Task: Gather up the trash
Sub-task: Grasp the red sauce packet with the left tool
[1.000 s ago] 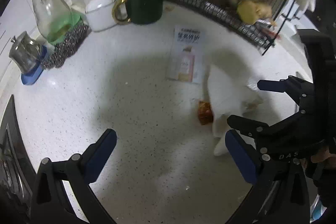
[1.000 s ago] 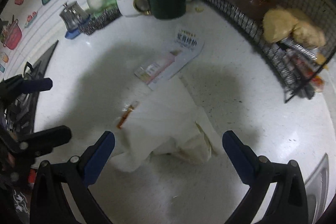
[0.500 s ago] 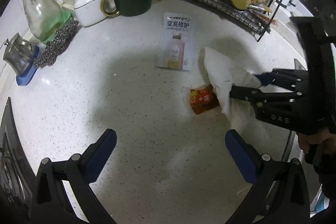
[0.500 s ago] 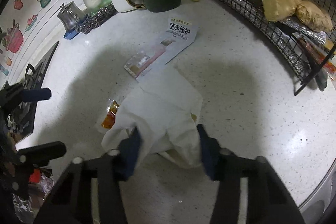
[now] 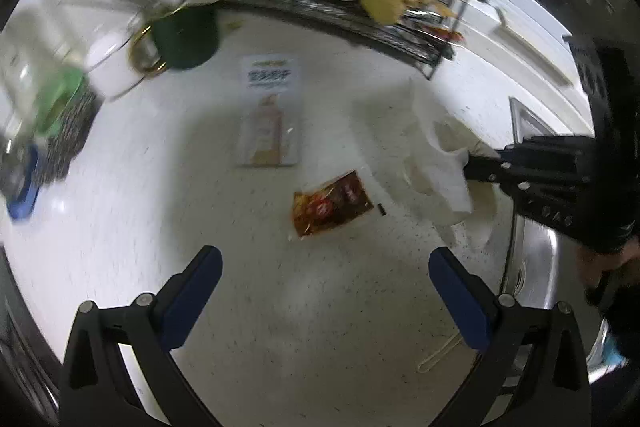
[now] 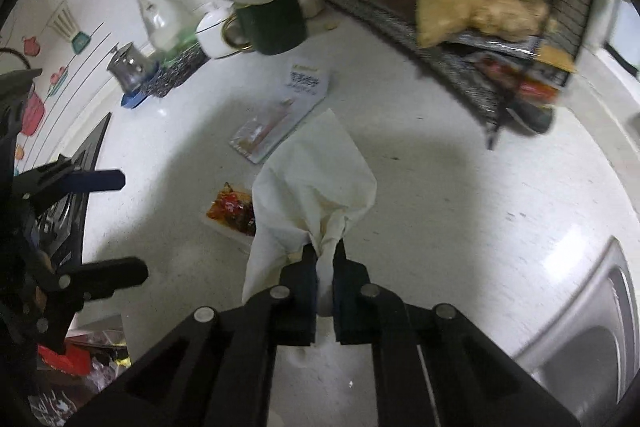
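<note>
Soft, matt white paper napkin [image 6: 316,195] crumples between the jaws of the right gripper [image 6: 324,267], whose arms look like matt black plastic. Just left of them, a glossy red foil-like sachet [image 6: 234,209] lies on the speckled, polished stone-look countertop [image 6: 460,207]. Beyond, black wire rack [image 6: 440,59]; lower right, brushed steel sink [image 6: 592,327].

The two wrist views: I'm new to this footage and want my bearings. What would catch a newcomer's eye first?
First, the crumpled white tissue pinched in the shut right hand-held gripper, near the middle of the white counter. Next, the red snack wrapper lying flat beside it, ahead of the open left hand-held gripper. Farther back lies a flat printed packet, before the dark green mug of utensils.
</note>
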The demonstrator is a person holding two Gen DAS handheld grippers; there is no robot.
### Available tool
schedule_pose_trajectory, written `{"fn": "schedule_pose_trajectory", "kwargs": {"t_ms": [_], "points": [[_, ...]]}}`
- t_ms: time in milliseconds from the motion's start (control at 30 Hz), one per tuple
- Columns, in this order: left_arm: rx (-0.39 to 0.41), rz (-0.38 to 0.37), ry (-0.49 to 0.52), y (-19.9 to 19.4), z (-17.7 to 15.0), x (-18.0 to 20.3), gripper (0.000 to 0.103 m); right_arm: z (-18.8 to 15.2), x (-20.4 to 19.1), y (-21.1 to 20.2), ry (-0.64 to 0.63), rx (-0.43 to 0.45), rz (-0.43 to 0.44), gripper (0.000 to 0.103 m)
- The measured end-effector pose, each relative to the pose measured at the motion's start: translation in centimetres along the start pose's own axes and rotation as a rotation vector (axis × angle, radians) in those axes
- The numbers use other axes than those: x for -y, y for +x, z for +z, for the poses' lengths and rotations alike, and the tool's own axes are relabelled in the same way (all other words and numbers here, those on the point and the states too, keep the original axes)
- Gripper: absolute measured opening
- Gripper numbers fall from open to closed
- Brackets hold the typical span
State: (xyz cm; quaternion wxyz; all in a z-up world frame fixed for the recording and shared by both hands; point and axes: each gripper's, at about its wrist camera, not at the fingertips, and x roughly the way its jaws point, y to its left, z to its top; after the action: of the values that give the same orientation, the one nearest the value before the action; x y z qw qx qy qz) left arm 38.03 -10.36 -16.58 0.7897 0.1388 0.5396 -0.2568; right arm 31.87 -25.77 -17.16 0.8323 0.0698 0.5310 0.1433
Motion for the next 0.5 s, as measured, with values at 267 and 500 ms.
{"fn": "schedule_pose_trajectory", "kwargs": {"t_ms": [267,500], "points": [[-0.031,0.009,0.152,3.2,2.0,0.1,0.102,-0.6,1.3,-0.5,0.022,-0.008,-0.024,0.005],[-0.079,0.010,0.269,7.5,2.7,0.6,0.093,-0.3,1.2,1.0,0.035,-0.019,-0.009,0.005]]}}
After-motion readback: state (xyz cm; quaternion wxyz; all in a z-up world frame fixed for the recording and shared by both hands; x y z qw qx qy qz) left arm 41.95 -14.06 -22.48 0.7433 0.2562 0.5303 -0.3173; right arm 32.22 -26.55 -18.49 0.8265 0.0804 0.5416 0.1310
